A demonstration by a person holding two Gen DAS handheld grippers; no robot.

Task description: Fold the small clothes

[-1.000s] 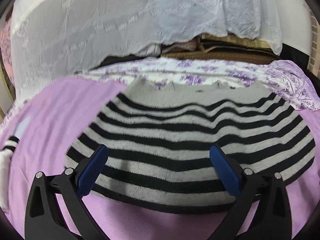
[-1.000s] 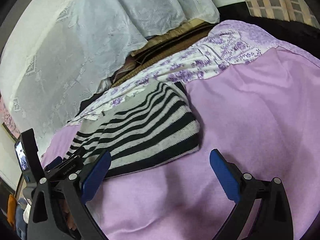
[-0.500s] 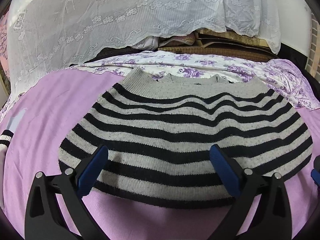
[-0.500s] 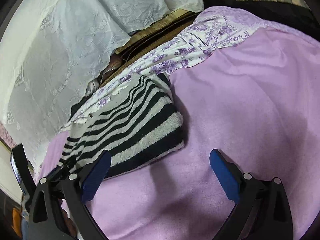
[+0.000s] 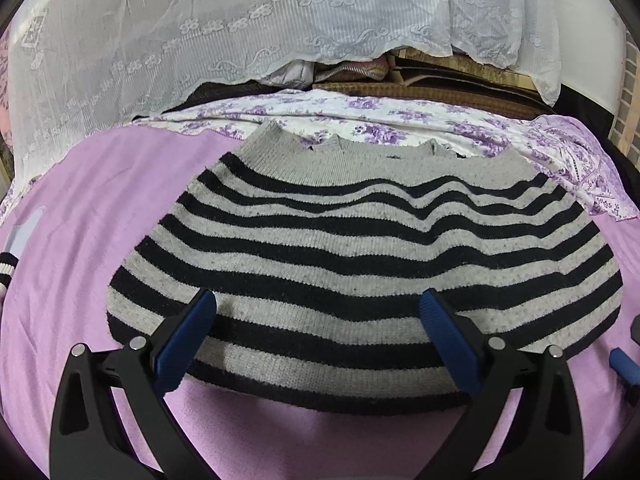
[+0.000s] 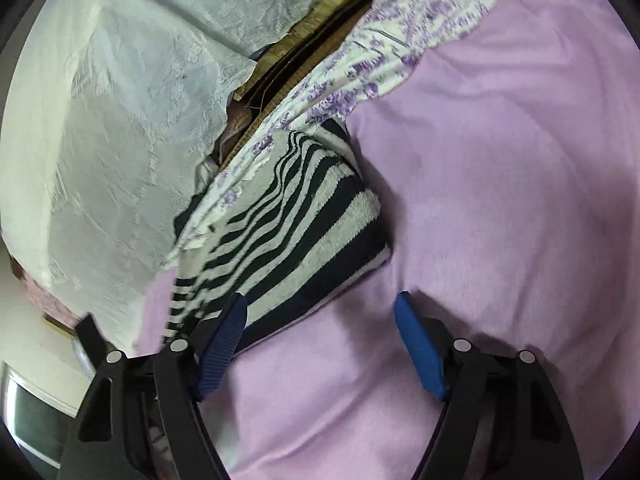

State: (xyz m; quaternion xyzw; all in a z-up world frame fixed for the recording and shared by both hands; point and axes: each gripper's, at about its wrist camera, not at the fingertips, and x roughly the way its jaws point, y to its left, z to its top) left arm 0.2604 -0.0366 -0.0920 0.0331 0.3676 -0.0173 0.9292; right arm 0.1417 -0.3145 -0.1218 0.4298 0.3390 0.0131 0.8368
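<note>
A folded grey sweater with black stripes (image 5: 360, 264) lies flat on the lilac blanket (image 5: 100, 208). My left gripper (image 5: 318, 320) is open and empty, its blue pads hovering over the sweater's near edge. In the right wrist view the sweater (image 6: 296, 232) lies to the left, seen at a tilt. My right gripper (image 6: 320, 332) is open and empty, just off the sweater's near right corner, above the blanket (image 6: 500, 200). A blue pad of the right gripper shows at the right edge of the left wrist view (image 5: 624, 368).
A floral purple-and-white sheet (image 5: 400, 120) lies behind the sweater. A white lace cover (image 5: 240, 28) drapes over stacked things at the back. A striped cuff of another garment (image 5: 6, 264) lies at the far left.
The left gripper has drawn back a little from the sweater. The right gripper has rolled and swung closer to the sweater's right corner, and its jaws have narrowed somewhat.
</note>
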